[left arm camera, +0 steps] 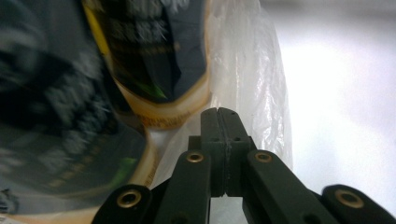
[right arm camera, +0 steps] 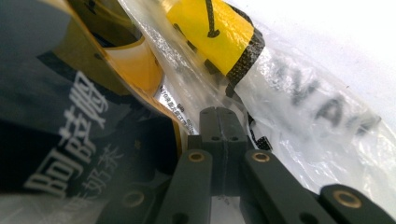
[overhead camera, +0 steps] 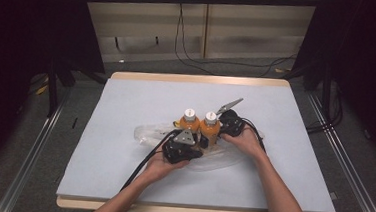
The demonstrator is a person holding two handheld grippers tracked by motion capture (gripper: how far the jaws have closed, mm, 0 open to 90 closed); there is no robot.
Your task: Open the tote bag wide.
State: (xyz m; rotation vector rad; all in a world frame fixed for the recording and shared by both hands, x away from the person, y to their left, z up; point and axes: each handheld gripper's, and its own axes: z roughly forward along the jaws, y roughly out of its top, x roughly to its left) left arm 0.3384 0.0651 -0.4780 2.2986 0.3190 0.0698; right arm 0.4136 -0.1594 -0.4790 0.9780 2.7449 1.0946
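Two bottles (overhead camera: 198, 124) upright side by side mid-table, orange bodies, white caps, standing on a clear bag (overhead camera: 149, 133) spread flat on the pale mat (overhead camera: 121, 171). Left bottle (overhead camera: 188, 120) and right bottle (overhead camera: 209, 125) touching or nearly so. Left gripper (overhead camera: 182, 144) low at the near left of the bottles, just beside the left bottle's base, over the bag. Right gripper (overhead camera: 219, 133) at the right bottle's right side, grey plate (overhead camera: 230, 106) sticking up toward the far right. Left hand (overhead camera: 159, 166) and right hand (overhead camera: 243, 140) wrapped round the gripper bodies, cables trailing off toward the near left and the right. Left gripper view: jaws pressed fully together, pads meeting along one seam, crinkled bag film (left arm camera: 247, 84) right around the tips; cannot tell whether film is pinched; dark-labelled bottle (left arm camera: 149, 56) close at upper left. Right gripper view: jaws likewise closed tight, tips against the bag (right arm camera: 299, 107), yellow-and-black printed patch (right arm camera: 215, 32) on the film just beyond, bottle (right arm camera: 79, 116) with white script on a dark label at left. Nothing solid between either pair.
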